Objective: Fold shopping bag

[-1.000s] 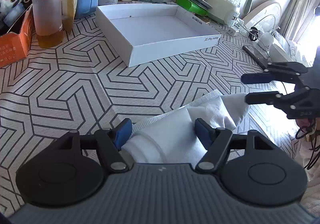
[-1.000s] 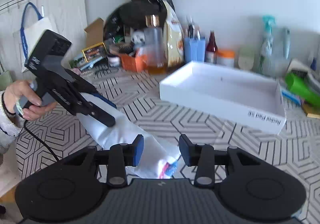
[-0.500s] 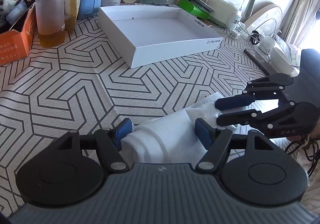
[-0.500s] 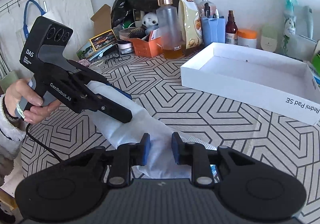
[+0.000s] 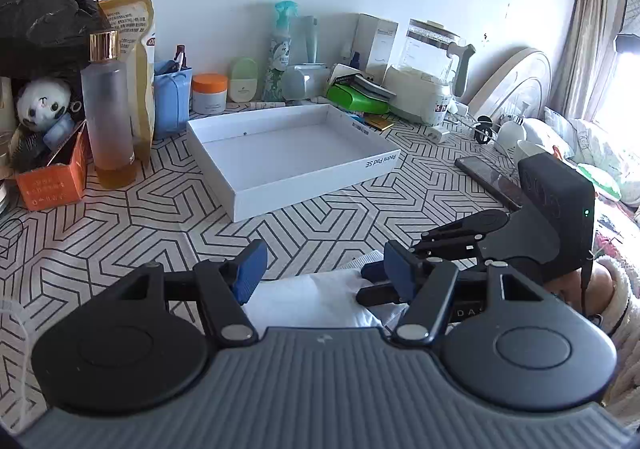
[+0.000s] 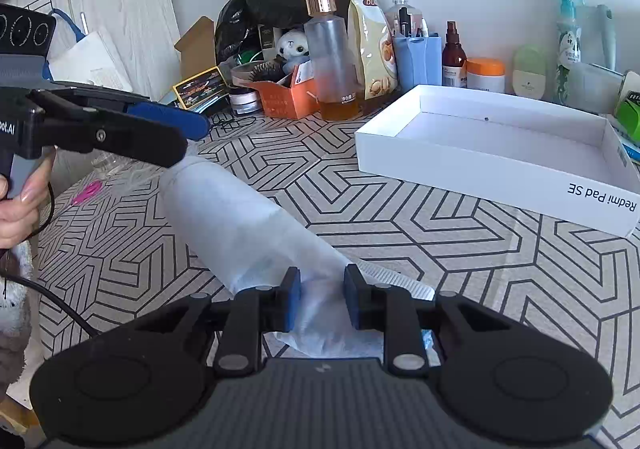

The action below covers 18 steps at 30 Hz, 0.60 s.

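The white shopping bag (image 6: 244, 225) lies rolled into a long narrow bundle on the patterned tablecloth; it also shows in the left wrist view (image 5: 312, 299). My right gripper (image 6: 320, 299) is narrowed around the bag's near end, the cloth bunched between its blue pads. My left gripper (image 5: 324, 273) is open, raised over the bag's other end, which shows between its fingers. In the left wrist view the right gripper (image 5: 372, 281) sits at the bag's right end. In the right wrist view the left gripper (image 6: 176, 133) hovers above the bag's far end.
An open white box (image 5: 288, 157) stands behind the bag, also in the right wrist view (image 6: 500, 153). A tall bottle (image 5: 110, 113), an orange carton (image 5: 56, 177), jars and clutter line the wall. A phone (image 5: 488, 177) lies at right.
My left gripper has lifted and tilted up off the bag. My right gripper has come in at the bag's end and narrowed around it.
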Motion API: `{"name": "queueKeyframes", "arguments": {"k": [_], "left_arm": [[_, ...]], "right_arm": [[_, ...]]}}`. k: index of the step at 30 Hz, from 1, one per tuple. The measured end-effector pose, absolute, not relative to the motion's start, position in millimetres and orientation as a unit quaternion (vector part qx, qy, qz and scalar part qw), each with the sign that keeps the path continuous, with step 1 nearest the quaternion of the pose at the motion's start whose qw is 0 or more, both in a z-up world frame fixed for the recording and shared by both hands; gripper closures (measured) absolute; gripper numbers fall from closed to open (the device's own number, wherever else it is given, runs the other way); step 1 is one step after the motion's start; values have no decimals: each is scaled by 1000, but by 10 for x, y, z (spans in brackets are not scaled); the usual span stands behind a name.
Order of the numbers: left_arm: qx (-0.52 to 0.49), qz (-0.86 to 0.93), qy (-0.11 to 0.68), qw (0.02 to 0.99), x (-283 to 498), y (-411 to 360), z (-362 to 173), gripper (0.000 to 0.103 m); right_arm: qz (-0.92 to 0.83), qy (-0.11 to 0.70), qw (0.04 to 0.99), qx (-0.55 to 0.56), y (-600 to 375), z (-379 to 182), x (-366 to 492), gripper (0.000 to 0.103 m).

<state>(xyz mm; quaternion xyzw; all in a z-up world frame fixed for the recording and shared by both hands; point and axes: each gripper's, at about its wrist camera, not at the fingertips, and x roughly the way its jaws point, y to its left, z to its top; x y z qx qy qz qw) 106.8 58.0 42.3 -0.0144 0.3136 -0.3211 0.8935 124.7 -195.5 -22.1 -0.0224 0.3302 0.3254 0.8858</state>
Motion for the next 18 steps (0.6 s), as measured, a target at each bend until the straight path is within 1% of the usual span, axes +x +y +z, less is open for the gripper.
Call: {"name": "queueKeyframes", "arguments": {"k": [3, 4, 6, 11, 12, 13, 14, 15, 16, 18], "left_arm": [[-44, -315, 342, 884, 1139, 538, 223, 40], [-39, -310, 345, 885, 1144, 522, 168, 40], [-19, -294, 346, 891, 1128, 477, 101, 43], [44, -270, 327, 904, 1008, 327, -37, 43], [43, -269, 326, 905, 1000, 336, -46, 43], [41, -271, 324, 905, 993, 356, -61, 43], [37, -273, 324, 905, 997, 375, -64, 43], [33, -275, 324, 905, 1001, 395, -67, 43], [30, -276, 324, 904, 1016, 405, -74, 43], [31, -277, 323, 904, 1036, 408, -87, 43]], "right_arm": [[326, 330, 886, -17, -1965, -227, 1249, 78], [326, 329, 886, -18, -1962, -230, 1246, 78], [325, 327, 887, -18, -1959, -227, 1238, 78], [319, 323, 891, 19, -2116, -178, 1163, 76], [314, 319, 894, 29, -2172, -154, 1111, 76], [308, 314, 897, 38, -2228, -131, 1060, 74], [303, 310, 900, 47, -2284, -108, 1008, 68], [297, 305, 903, 56, -2339, -85, 957, 55], [292, 300, 906, 65, -2395, -61, 905, 50], [266, 293, 917, 52, -2404, -37, 850, 50]]}}
